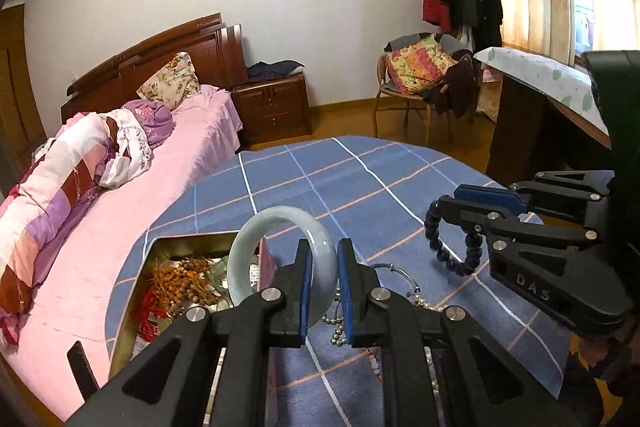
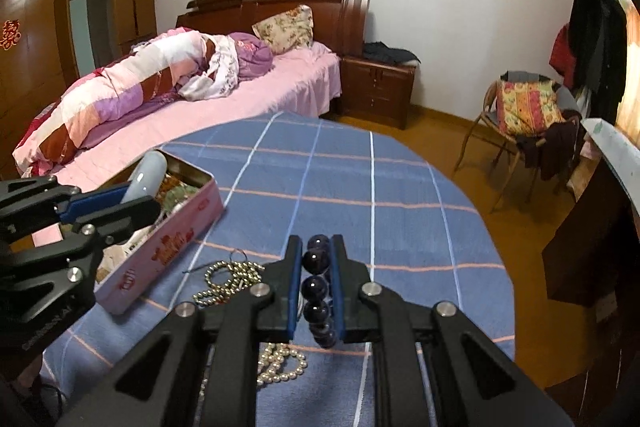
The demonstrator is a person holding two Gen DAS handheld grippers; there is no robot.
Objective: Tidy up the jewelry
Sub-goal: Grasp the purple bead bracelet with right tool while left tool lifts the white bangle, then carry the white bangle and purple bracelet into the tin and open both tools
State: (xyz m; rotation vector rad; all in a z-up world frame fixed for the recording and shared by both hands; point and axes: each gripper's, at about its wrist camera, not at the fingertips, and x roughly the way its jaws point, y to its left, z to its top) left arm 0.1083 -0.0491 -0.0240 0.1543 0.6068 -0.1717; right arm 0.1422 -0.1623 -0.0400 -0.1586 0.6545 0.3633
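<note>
My left gripper (image 1: 325,287) is shut on a pale green jade bangle (image 1: 256,227), held upright above the near edge of an open pink tin (image 2: 168,243). The tin (image 1: 132,291) holds brown wooden beads (image 1: 188,275) and red cord. My right gripper (image 2: 316,287) is shut on a dark purple bead bracelet (image 2: 316,287), lifted off the blue checked cloth (image 2: 360,179); in the left wrist view the bracelet (image 1: 452,259) hangs from the right gripper (image 1: 444,211). In the right wrist view the left gripper (image 2: 132,201) holds the bangle (image 2: 150,173) over the tin.
On the cloth lie a gold-coloured bead chain (image 2: 228,279), a pearl strand (image 2: 280,367), and silver beads with a thin bangle (image 1: 396,275). A bed with pink sheet (image 1: 120,227) lies left, a nightstand (image 1: 276,103) and a chair with cushion (image 1: 416,67) beyond.
</note>
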